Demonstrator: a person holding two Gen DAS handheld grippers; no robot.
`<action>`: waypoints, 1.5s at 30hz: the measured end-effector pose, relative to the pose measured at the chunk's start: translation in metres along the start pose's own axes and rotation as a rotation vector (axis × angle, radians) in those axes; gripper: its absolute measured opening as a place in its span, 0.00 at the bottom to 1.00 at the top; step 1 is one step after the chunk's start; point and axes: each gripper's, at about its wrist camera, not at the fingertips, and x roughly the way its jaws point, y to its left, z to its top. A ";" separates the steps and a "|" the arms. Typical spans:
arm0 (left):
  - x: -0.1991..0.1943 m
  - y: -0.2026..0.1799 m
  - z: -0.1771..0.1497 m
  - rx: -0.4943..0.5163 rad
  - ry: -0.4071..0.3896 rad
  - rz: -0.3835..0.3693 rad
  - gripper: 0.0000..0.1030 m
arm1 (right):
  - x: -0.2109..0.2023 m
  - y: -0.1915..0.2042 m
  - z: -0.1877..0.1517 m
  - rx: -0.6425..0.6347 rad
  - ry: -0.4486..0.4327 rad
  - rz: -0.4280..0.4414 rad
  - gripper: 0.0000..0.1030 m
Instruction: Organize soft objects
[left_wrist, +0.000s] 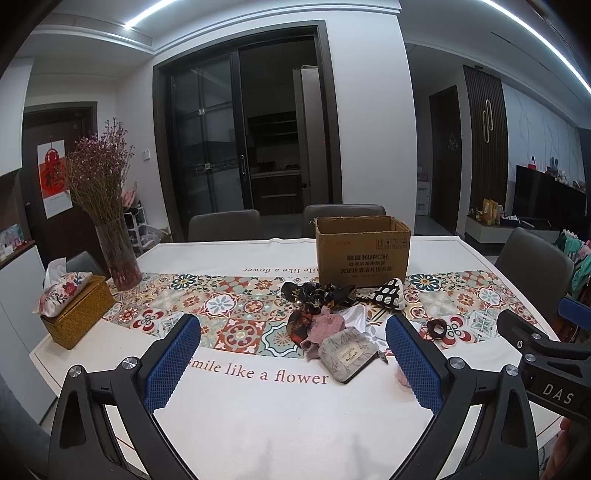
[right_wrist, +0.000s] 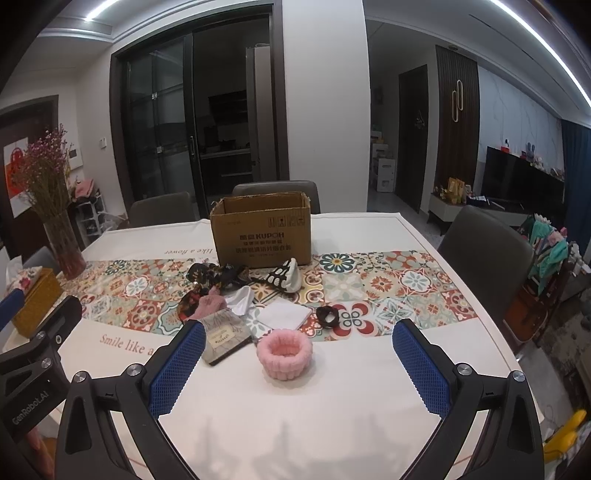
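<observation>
A pile of soft things lies mid-table before an open cardboard box (left_wrist: 364, 249) (right_wrist: 262, 230): a dark floral scarf (left_wrist: 314, 295) (right_wrist: 212, 275), a black-and-white patterned pouch (left_wrist: 388, 293) (right_wrist: 284, 277), a pink knit piece (left_wrist: 325, 326), a grey fabric pouch (left_wrist: 347, 354) (right_wrist: 223, 336), a white cloth (right_wrist: 284, 314), a dark scrunchie (left_wrist: 437, 328) (right_wrist: 327, 315) and a pink fluffy band (right_wrist: 284, 354). My left gripper (left_wrist: 291, 365) is open and empty, above the near table. My right gripper (right_wrist: 299, 369) is open and empty, with the pink band between its fingers' line of sight.
A glass vase of dried flowers (left_wrist: 118, 254) (right_wrist: 68, 247) and a woven tissue box (left_wrist: 75, 314) stand at the table's left. Grey chairs (left_wrist: 225, 225) (right_wrist: 484, 251) surround the table (left_wrist: 258, 424). The right gripper's body (left_wrist: 546, 354) shows at the left view's right edge.
</observation>
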 end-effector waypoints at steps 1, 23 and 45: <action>0.000 0.000 0.000 -0.001 0.000 -0.001 0.99 | 0.000 0.000 0.000 0.000 0.000 0.000 0.99; 0.000 0.002 0.002 -0.002 0.011 -0.013 0.99 | 0.002 -0.002 0.001 -0.006 0.006 0.000 0.99; 0.058 0.004 -0.013 0.027 0.119 -0.061 0.92 | 0.060 0.013 -0.018 0.002 0.142 0.007 0.99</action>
